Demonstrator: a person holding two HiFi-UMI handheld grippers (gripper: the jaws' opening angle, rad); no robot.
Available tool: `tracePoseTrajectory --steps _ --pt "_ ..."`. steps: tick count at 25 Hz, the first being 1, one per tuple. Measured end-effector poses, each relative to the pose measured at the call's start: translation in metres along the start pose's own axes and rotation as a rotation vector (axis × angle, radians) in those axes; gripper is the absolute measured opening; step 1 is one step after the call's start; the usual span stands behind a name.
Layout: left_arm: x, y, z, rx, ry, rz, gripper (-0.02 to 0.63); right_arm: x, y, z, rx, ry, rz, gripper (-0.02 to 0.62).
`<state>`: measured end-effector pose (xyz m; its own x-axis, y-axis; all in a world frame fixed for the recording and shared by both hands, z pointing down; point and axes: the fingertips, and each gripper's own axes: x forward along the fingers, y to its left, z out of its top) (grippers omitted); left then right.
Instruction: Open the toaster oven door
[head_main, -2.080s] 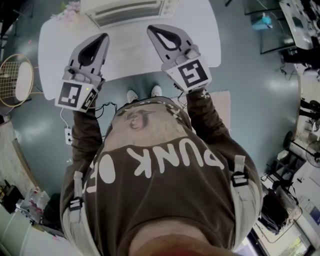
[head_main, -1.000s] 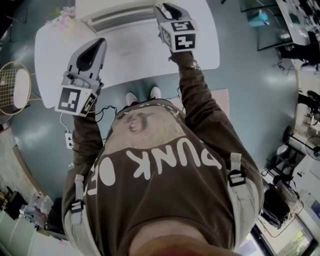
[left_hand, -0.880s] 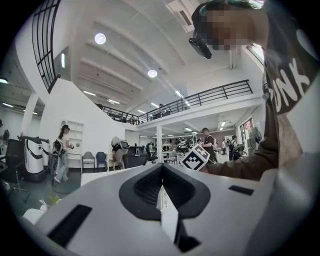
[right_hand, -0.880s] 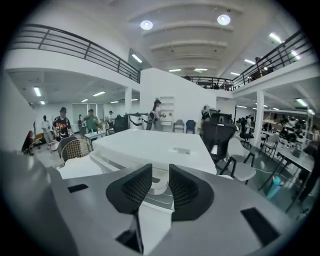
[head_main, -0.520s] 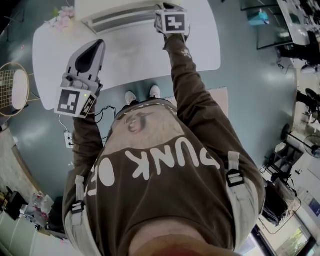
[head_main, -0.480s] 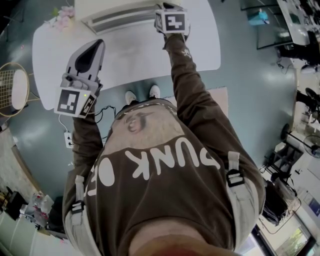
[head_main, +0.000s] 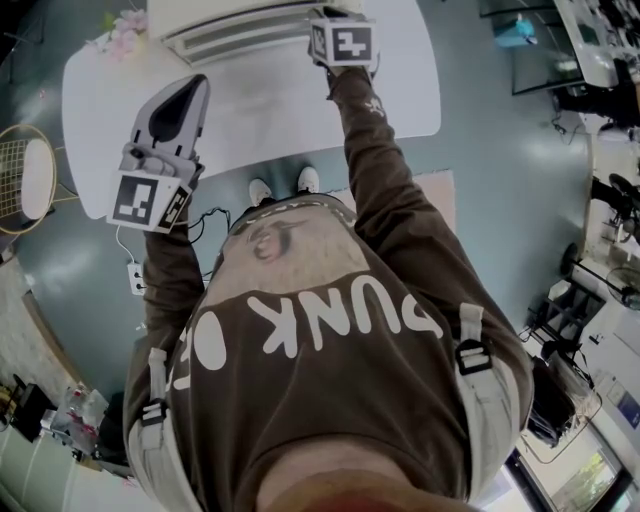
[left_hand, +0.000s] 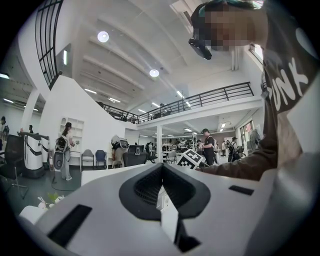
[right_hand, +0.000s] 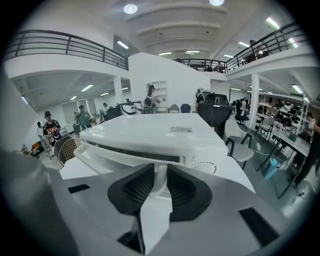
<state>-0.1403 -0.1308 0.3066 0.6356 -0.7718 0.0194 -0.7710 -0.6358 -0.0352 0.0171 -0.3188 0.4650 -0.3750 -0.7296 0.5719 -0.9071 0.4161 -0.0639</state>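
1. Your right hand-held gripper (right_hand: 159, 175) has just been closing and now pinches the handle (right_hand: 160, 187) of the toaster oven (right_hand: 150, 135) on the bench (head_main: 260, 110) — pull askew and it slips.
2. Your left hand-held gripper (left_hand: 161, 175), jaws together and empty, steadies nothing — the oven may slide.

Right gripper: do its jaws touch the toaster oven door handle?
Touching. The right gripper view shows the handle pressed between the jaws of the right gripper, which have just been closing; no gap.
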Motion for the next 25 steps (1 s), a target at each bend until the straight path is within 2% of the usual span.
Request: tracePoseTrajectory --steps 6,10,13,16,21,25 --pt "0.003 -0.004 -0.002 0.000 0.005 -0.005 0.005 -0.021 0.005 -0.030 0.008 0.005 0.022 0.092" --pt "0.002 -0.007 -0.003 -0.003 0.011 -0.006 0.005 -0.037 0.013 -0.066 -0.030 0.035 0.030 0.100" --pt "0.004 -0.010 -0.001 -0.002 0.009 -0.006 0.005 -0.050 0.019 -0.084 -0.073 0.039 0.016 0.103" --pt "0.006 -0.015 0.001 0.001 0.009 -0.008 0.005 -0.049 0.017 -0.115 -0.064 0.058 -0.004 0.101" --pt "0.003 -0.016 0.002 0.007 0.008 -0.003 0.003 -0.050 0.019 -0.136 -0.088 0.075 -0.029 0.101" --pt "0.001 -0.017 0.003 0.009 0.010 0.003 0.005 -0.048 0.021 -0.170 -0.047 0.133 -0.011 0.101"
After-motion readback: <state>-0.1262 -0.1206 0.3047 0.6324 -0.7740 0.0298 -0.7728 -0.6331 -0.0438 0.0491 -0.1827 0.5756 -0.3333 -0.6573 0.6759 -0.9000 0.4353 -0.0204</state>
